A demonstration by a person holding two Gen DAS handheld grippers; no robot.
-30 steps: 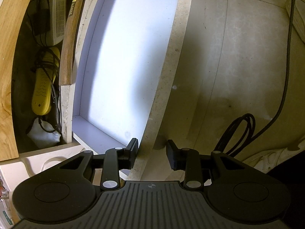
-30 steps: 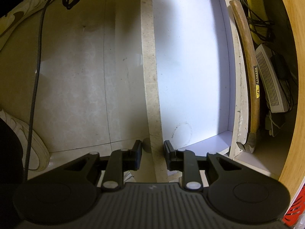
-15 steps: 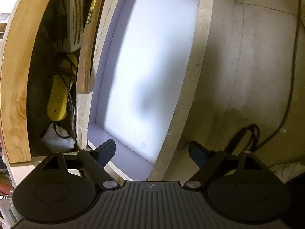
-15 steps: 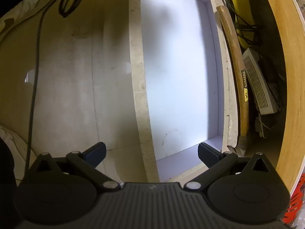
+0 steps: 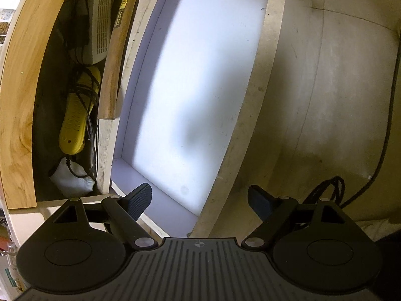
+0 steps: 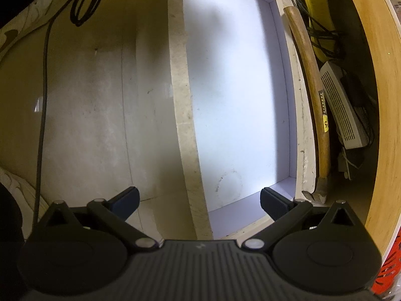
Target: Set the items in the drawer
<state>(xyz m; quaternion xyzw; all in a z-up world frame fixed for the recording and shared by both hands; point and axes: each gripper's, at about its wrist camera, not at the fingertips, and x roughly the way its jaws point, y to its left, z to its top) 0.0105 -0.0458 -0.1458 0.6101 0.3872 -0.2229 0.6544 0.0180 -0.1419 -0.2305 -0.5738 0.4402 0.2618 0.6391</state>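
A white drawer (image 5: pixel 253 95) stands pulled out, its white bottom bare; it also shows in the right wrist view (image 6: pixel 179 105). My left gripper (image 5: pixel 200 200) is open and empty, hovering above the drawer's front panel near one end. My right gripper (image 6: pixel 199 200) is open and empty above the same front panel at the other end. Behind the drawer, in the cabinet, lie a wooden-handled hammer (image 5: pixel 114 57) (image 6: pixel 313 105), a yellow device wrapped in cable (image 5: pixel 75 115) (image 6: pixel 318 35) and a white vented box (image 5: pixel 100 22) (image 6: pixel 340 115).
A wooden cabinet edge (image 5: pixel 17 100) (image 6: pixel 376 75) curves round the stored items. A pale tiled floor (image 5: pixel 325 100) (image 6: pixel 87 113) lies in front of the drawer, with a coiled black cable (image 5: pixel 325 190) (image 6: pixel 85 2) on it. A white bag (image 5: pixel 72 183) sits in the cabinet corner.
Both grippers have opened from nearly shut around the drawer's front panel to wide open, and both have lifted away from it. The drawer has stayed pulled out.
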